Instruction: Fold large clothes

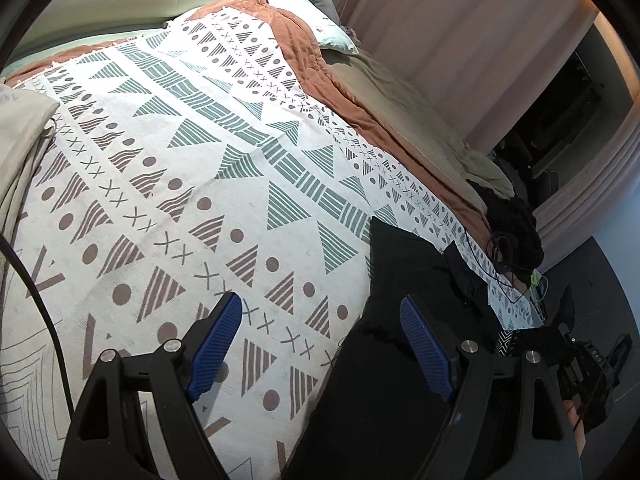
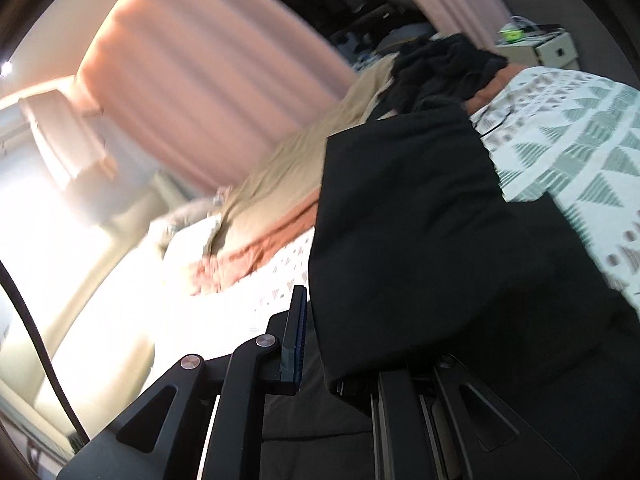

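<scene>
We are lifting the black garment (image 2: 420, 220) by one edge with the right gripper (image 2: 320, 344), jaws clamped on the cloth so it is hanging free above the patterned blanket (image 1: 180, 160). The left gripper (image 1: 320, 344) is hovering wide open and empty, likely waiting for a second corner. Ahead and to the left the blanket is lying flat and bare, good room for spreading; the far right edge is crowded by a dark clothes pile (image 1: 516, 232)

open left claw (image 1: 320, 344), black garment (image 1: 404, 360), patterned bedspread (image 1: 180, 184)
</scene>
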The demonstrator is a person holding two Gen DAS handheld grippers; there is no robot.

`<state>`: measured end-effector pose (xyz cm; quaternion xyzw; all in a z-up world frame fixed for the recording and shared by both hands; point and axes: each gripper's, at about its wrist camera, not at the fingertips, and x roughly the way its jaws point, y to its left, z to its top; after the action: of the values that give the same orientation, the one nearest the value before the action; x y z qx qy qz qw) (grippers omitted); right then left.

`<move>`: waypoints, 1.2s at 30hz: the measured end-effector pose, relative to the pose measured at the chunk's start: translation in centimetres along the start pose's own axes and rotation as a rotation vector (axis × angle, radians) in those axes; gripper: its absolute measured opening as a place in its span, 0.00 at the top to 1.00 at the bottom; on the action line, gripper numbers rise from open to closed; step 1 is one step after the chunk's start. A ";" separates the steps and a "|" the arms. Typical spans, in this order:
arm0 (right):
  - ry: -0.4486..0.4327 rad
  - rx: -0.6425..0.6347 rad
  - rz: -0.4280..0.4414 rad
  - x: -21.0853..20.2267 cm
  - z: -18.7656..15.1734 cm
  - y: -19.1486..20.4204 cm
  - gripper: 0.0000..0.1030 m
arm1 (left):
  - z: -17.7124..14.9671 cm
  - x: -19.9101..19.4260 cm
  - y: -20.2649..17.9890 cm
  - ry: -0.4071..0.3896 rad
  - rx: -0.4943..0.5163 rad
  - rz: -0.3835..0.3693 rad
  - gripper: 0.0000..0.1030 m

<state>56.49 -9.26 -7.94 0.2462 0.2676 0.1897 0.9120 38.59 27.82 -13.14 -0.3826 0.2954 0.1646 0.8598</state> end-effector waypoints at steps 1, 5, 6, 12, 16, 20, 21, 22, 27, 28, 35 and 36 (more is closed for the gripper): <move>0.025 -0.019 -0.002 1.1 -0.3 0.5 0.92 | 0.1 0.0 0.3 0.000 -0.008 -0.001 0.20; 0.134 -0.059 0.008 4.5 -2.1 2.8 0.92 | 0.3 -0.1 0.6 -0.001 -0.028 -0.007 0.20; 0.169 -0.057 0.007 5.5 -2.2 2.9 0.92 | 0.3 -0.2 0.5 -0.004 -0.027 -0.008 0.20; 0.319 -0.019 0.075 9.3 -4.4 4.0 0.00 | 0.5 -0.6 0.5 -0.019 -0.020 -0.001 0.20; 0.329 -0.028 0.079 8.7 -3.7 4.1 0.00 | 0.5 -0.6 0.6 -0.018 -0.039 0.004 0.20; 0.311 -0.020 0.100 6.8 -3.5 3.2 0.00 | 0.4 -0.9 0.0 -0.021 -0.029 0.011 0.20; 0.306 -0.017 0.101 6.1 -3.5 2.5 0.00 | 0.3 -1.0 -0.3 -0.022 -0.024 0.011 0.20; 0.299 -0.012 0.098 6.6 -3.0 1.1 0.00 | 0.3 -1.1 -0.5 -0.023 -0.020 0.011 0.20; 0.276 0.052 0.097 7.1 -2.6 -3.3 0.00 | -0.3 -1.2 -1.4 -0.029 0.014 0.022 0.20; 0.278 0.068 0.094 7.2 -2.7 -3.9 0.00 | -0.4 -1.2 -1.3 -0.028 0.016 0.025 0.20; 0.293 0.163 0.149 9.7 -3.4 -6.3 0.00 | -0.4 -0.5 -0.7 -0.027 0.008 0.045 0.20; 0.289 0.161 0.154 10.3 -3.2 -6.4 0.00 | -0.4 -0.3 -0.6 -0.024 0.007 0.047 0.20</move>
<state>64.06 -8.44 -17.90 0.3082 0.3907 0.2703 0.8242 38.54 27.12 -12.84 -0.3706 0.2947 0.1882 0.8604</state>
